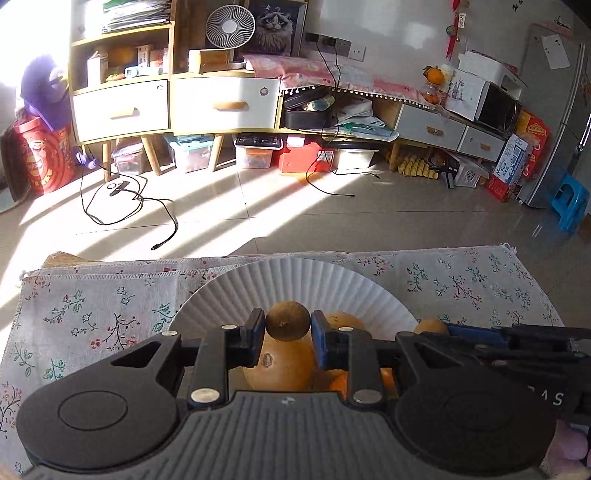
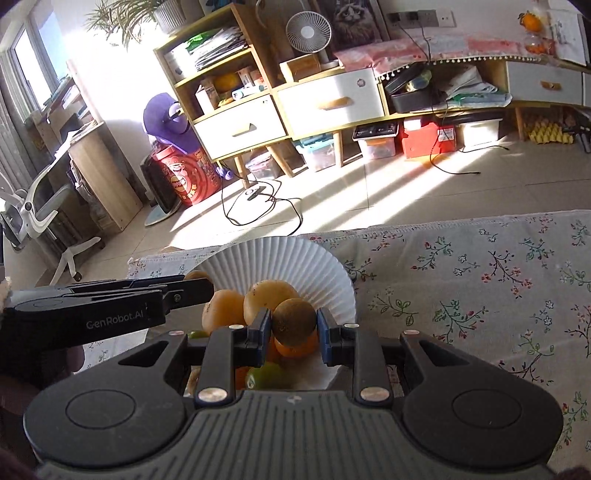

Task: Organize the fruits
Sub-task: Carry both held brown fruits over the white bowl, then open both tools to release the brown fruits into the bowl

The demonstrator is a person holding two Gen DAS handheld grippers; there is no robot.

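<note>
Brown kiwi [image 1: 288, 319] is clamped in the left gripper [image 1: 288, 325], above the white paper plate [image 1: 295, 280] on the floral-cloth surface [image 1: 92, 314]. Another kiwi [image 2: 293, 321] is clamped in the right gripper [image 2: 293, 325], over oranges [image 2: 271, 295] piled near this plate.

White plate [image 1: 295, 280], floral tablecloth [image 1: 480, 280]

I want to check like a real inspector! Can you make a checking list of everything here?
Surface: flowered cloth over the table.
Job's things: white paper plate; orange and green fruits piled near it.
Clutter: nothing seen on the cloth.
Grippers: left hand-held gripper shut on a kiwi; right hand-held gripper shut on another kiwi.
Cables: black cables on the floor.
Surroundings: shelves, fan, storage boxes.
</note>
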